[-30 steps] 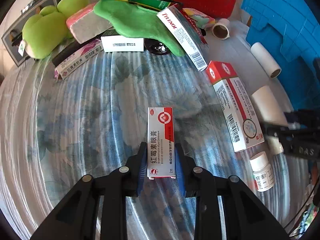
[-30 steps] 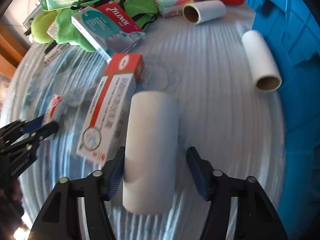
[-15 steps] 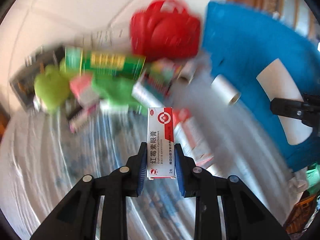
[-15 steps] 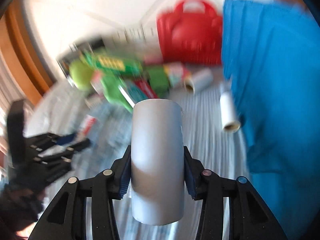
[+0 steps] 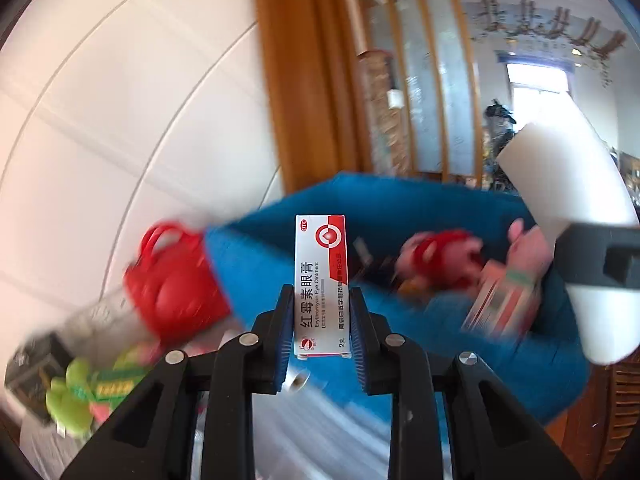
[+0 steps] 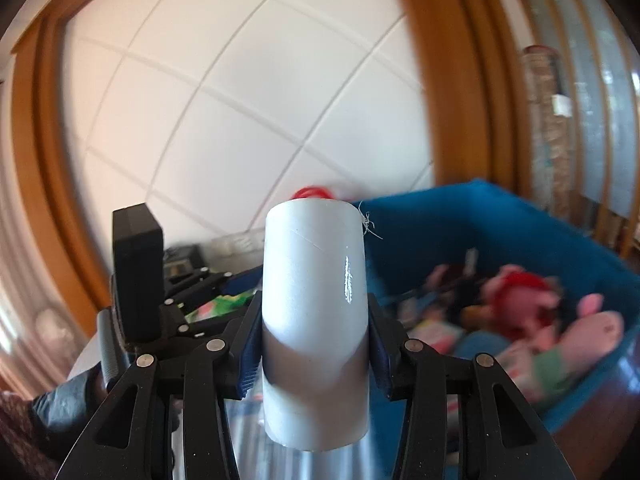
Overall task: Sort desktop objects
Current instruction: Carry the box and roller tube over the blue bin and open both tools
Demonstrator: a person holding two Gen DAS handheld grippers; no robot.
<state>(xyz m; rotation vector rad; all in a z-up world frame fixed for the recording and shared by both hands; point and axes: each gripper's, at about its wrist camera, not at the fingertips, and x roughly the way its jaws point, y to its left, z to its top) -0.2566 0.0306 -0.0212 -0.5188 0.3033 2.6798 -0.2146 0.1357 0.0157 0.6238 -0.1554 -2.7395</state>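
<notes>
Mid-carry above the table: my left gripper (image 5: 319,328) is clamped on an upright eye ointment box (image 5: 321,280), my right gripper (image 6: 313,340) on a white cardboard tube (image 6: 315,308). Both hang before the blue bin (image 5: 400,208) of plush toys (image 6: 532,300). Next, I judge, each must clear the rim, then let go inside.

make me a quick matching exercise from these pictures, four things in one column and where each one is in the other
Things:
1. ointment box
2. white roll
3. pink plush
4. red bag

Places:
A. in the blue bin
B. in the left gripper
C. left of the bin, outside it
D. in the right gripper

Pairs: 1-B, 2-D, 3-A, 4-C
</notes>
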